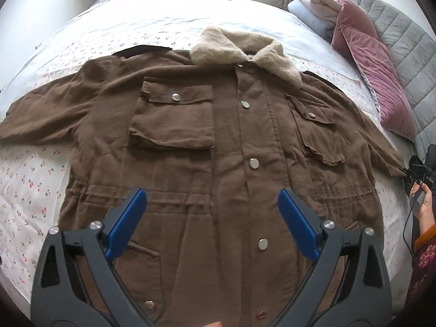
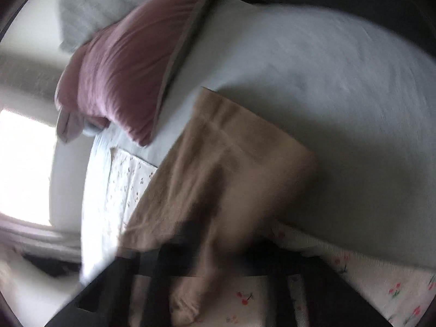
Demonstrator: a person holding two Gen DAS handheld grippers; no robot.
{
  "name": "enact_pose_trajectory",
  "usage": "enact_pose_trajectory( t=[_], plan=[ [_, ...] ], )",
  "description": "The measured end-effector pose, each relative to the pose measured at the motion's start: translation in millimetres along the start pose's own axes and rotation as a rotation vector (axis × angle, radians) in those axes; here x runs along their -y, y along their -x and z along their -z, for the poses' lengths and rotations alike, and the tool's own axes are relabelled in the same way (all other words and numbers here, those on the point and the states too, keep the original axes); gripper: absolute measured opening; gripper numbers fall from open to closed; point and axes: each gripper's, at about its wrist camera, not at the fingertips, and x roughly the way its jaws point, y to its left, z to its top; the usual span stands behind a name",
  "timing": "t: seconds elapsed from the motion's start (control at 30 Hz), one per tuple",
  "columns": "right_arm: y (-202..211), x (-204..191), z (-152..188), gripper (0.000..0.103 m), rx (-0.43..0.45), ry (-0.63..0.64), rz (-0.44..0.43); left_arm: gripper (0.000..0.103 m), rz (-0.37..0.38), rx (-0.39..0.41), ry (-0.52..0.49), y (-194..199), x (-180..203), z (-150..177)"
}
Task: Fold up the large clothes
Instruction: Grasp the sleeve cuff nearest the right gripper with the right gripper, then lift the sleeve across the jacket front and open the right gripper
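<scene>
Fingers first: my left ones [image 1: 130,224] are spread wide with nothing between them, blue pads hovering over the lower front of the jacket [image 1: 212,147], about at the drawstring waist. So the left gripper [image 1: 212,204] isn't holding anything.

Right gripper [image 2: 207,261] is a blurry mess in its own camera. It looks like my right fingers are clamped on the sleeve [image 2: 218,179], since the tan-looking cloth runs straight down into the dark jaws, and the left camera shows the right gripper [image 1: 417,174] sitting right at that cuff. Honestly the blur makes the exact pinch hard to see.

The jacket itself is brown, lying face up and flat on the bed [image 1: 30,190], snaps [image 1: 254,163] done up along the middle, two flap pockets [image 1: 174,120] on the chest. Both sleeves are stretched out to the sides. Under it is a white sheet with little cherry prints.

Further up, the fluffy cream collar [image 1: 234,50] sits at the top of the jacket, pointing toward the far side of the bed. Beyond that on the right are a pink cushion [image 1: 373,62], some folded pale bedding [image 1: 313,5] and a grey quilted headboard [image 1: 403,27]. From the right camera the cushion [image 2: 128,65] lies just past the sleeve end, not touching it.
</scene>
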Motion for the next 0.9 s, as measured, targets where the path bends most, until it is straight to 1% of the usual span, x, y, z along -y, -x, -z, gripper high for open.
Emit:
enact_pose_trajectory(
  t=[0.07, 0.13, 0.23, 0.33, 0.47, 0.57, 0.63, 0.67, 0.73, 0.77, 0.8, 0.9],
  plan=[
    [12.6, -8.9, 0.7, 0.005, 0.034, 0.029, -0.027, 0.097, 0.001, 0.001, 0.007, 0.3, -8.2, 1.3],
    [28.7, -29.7, 3.7, 0.005, 0.071, 0.106, -0.038, 0.097, 0.001, 0.005, -0.004, 0.8, -16.6, 3.4],
    [47.9, -63.1, 12.2, 0.005, 0.101, 0.192, -0.071, 0.097, -0.006, 0.016, -0.069, 0.1, -26.2, 4.5],
    [72.6, -108.6, 27.9, 0.005, 0.129, 0.287, -0.114, 0.097, -0.029, 0.023, -0.113, -2.6, -36.9, 4.2],
    [97.7, -168.4, 59.7, 0.005, 0.146, 0.414, -0.179, 0.097, -0.01, 0.028, -0.117, -9.4, -55.6, 3.8],
    [111.0, -215.1, 90.2, 0.005, 0.132, 0.505, -0.212, 0.097, -0.004, 0.025, -0.119, -19.1, -68.6, 4.9],
    [122.0, -246.9, 117.3, 0.005, 0.123, 0.592, -0.236, 0.097, -0.001, 0.026, -0.122, -24.5, -75.3, 6.4],
    [119.8, -265.4, 130.2, 0.005, 0.121, 0.635, -0.241, 0.097, -0.002, 0.027, -0.119, -27.2, -79.1, 7.6],
    [122.2, -300.4, 165.4, 0.005, 0.105, 0.773, -0.233, 0.097, 0.009, 0.018, -0.102, -29.9, -83.8, 9.6],
    [122.2, -311.9, 181.8, 0.005, 0.099, 0.829, -0.232, 0.097, 0.033, 0.018, -0.093, -29.7, -86.0, 11.2],
    [122.9, -323.3, 202.2, 0.005, 0.091, 0.893, -0.231, 0.097, 0.058, 0.028, -0.09, -28.5, -87.4, 13.3],
    [116.3, -346.0, 266.4, 0.005, 0.044, 1.057, -0.229, 0.097, 0.091, 0.083, -0.114, -27.2, -88.8, 20.3]
  ],
)
